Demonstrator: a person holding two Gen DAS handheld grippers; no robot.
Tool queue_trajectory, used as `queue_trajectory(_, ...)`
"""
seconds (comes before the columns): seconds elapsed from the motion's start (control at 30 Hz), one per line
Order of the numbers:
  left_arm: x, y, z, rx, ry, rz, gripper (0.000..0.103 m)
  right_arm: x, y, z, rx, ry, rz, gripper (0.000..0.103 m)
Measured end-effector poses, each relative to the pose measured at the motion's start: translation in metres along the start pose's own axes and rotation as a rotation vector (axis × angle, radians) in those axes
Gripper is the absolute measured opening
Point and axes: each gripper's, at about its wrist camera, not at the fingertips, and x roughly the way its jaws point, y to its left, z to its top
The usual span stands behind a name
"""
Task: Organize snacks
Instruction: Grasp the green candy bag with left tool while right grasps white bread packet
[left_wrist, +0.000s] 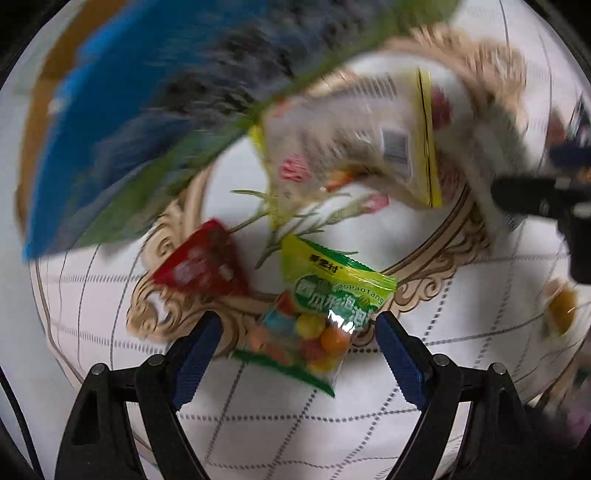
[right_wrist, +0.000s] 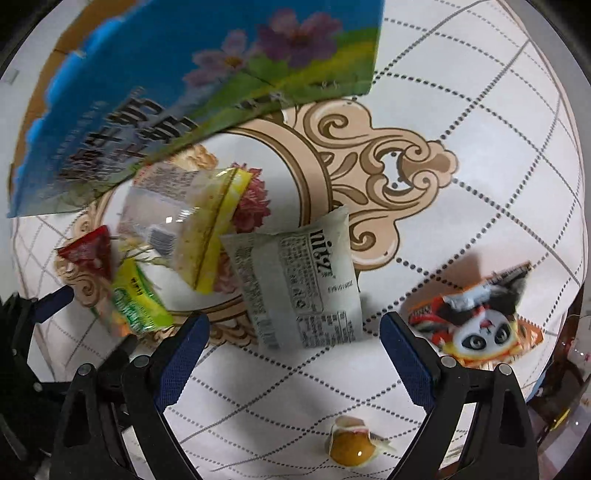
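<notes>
My left gripper (left_wrist: 297, 328) is open, its blue fingers either side of a green-yellow candy bag (left_wrist: 317, 310) lying on the tablecloth. A red wrapped snack (left_wrist: 201, 264) lies to its left, and a clear yellow-edged packet (left_wrist: 369, 147) lies beyond. My right gripper (right_wrist: 293, 332) is open over a white "nitzz" packet (right_wrist: 299, 284). In the right view the candy bag (right_wrist: 135, 299), red snack (right_wrist: 88, 251) and clear packet (right_wrist: 188, 225) lie at left, with my left gripper's blue fingertip (right_wrist: 55, 297) beside them. A panda packet (right_wrist: 476, 317) lies at right and a small yellow jelly cup (right_wrist: 351, 446) lies close below.
A blue-and-green cardboard box (right_wrist: 207, 77) with printed flowers stands at the far left, also blurred in the left view (left_wrist: 122, 122). The white tablecloth (right_wrist: 461, 129) has a dotted grid and a beige ornamental frame. The right gripper's black body (left_wrist: 546, 203) shows at the right edge.
</notes>
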Motion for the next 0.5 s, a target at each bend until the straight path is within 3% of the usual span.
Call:
queue_trajectory(0.17,0.014,-0.006,0.012,0.015,0.013,-0.035,0.085,0.022,0.001,0.011,-0.002,0.046,-0.033,0.096)
queue_trajectory(0.2,0.014,-0.004,0.013,-0.004,0.004,-0.043,0.081,0.026,0.0,0.013,0.003,0.06,-0.028,0.096)
queue_trajectory(0.23,0.013,-0.001,0.013,-0.028,0.002,-0.06,0.068,0.03,0.0,0.014,0.009,0.072,-0.031,0.095)
queue_trajectory(0.3,0.011,0.006,0.013,-0.096,0.004,-0.106,0.057,0.037,0.0,0.017,0.021,0.088,-0.028,0.095)
queue_trajectory(0.37,0.009,0.012,0.01,-0.17,0.009,-0.124,0.057,0.04,0.003,0.016,0.018,0.088,-0.028,0.09)
queue_trajectory(0.43,0.011,0.021,-0.001,-0.277,0.038,-0.159,0.056,0.042,0.006,0.013,-0.003,0.088,-0.057,0.077)
queue_trajectory(0.5,0.012,0.029,-0.015,-0.385,0.065,-0.208,0.056,0.043,0.008,0.006,-0.01,0.095,-0.058,0.077)
